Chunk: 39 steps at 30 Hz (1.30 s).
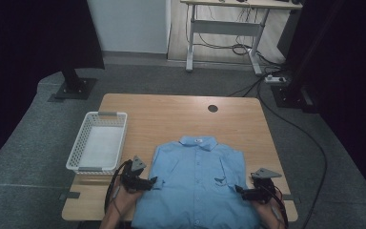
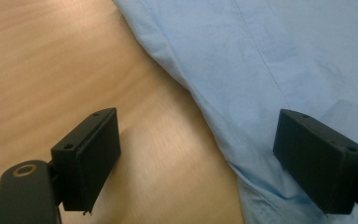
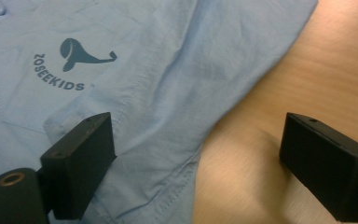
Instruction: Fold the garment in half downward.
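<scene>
I am looking down on a wooden surface (image 1: 171, 114) standing on grey carpet, with a second desk (image 1: 228, 19) and loose cables on the floor beyond it. A light blue shirt (image 1: 198, 183) is lying flat and face up on the near half of the surface, collar pointing away from me, hem hanging toward the near edge. A white mesh basket (image 1: 97, 140) is sitting well apart to the left, and it looks empty, though the picture is too coarse to be sure.

I am holding the left gripper (image 1: 153, 182) at the shirt's left edge and the right gripper (image 1: 238, 189) at its right edge, both low and pointing inward. In the left gripper view the gripper (image 2: 196, 158) is standing wide open, one jaw over bare wood and the other over cloth, with the folded side edge running between them. In the right gripper view the gripper (image 3: 198, 158) is open as well and straddling the opposite edge just below the printed whale logo (image 3: 81, 55). Neither is pinching anything yet.

I am judging this as the approach to a two-sided pinch for folding. To do it well I am planning to slide the lower jaw of each gripper under the side seam, keeping it flat against the wood, close on all the cloth layers together, match the two sides in height along the shirt, and lift evenly so the front stays smooth.
</scene>
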Tool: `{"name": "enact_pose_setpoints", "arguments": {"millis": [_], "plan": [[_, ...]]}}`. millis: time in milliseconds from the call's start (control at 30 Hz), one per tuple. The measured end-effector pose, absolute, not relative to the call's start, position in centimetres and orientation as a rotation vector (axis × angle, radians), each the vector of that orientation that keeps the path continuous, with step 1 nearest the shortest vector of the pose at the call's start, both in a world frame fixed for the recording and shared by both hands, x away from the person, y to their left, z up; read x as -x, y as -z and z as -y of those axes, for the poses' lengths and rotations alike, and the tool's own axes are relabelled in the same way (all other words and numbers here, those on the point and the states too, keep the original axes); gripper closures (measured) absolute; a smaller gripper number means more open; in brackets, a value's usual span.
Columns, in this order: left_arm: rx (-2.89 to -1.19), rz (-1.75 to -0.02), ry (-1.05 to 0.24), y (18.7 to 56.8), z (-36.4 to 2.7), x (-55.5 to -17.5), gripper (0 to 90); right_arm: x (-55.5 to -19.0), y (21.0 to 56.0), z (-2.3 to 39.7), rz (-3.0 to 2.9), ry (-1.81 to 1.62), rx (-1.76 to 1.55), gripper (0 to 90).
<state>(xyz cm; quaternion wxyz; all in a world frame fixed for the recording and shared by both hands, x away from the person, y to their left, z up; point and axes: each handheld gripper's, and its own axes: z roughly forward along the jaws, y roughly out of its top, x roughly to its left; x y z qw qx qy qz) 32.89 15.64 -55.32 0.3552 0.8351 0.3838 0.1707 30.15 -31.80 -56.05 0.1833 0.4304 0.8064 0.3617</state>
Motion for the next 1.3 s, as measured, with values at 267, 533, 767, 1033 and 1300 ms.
{"name": "enact_pose_setpoints", "arguments": {"millis": [267,533,767,1033,1300], "plan": [[-2.157,-0.991,-0.440,55.3,-16.2,-29.6,14.2,-27.0,56.2,31.5,-2.290,-1.053,-1.170,11.5],[-2.165,-0.969,-0.414,55.3,-16.2,-28.7,13.1,-25.4,56.1,31.8,-2.313,-1.055,-1.151,14.8],[-2.155,-0.960,-0.342,54.0,-16.2,-30.8,13.8,-26.8,55.1,32.2,-2.340,-1.039,-1.142,20.2],[-2.180,-0.921,-0.332,52.4,-14.5,-34.9,14.1,-30.3,53.8,32.4,-2.297,-1.055,-1.167,21.4],[-2.184,-0.938,-0.320,53.3,-13.3,-38.4,14.0,-34.8,54.5,32.7,-2.310,-1.030,-1.248,26.7]]}}
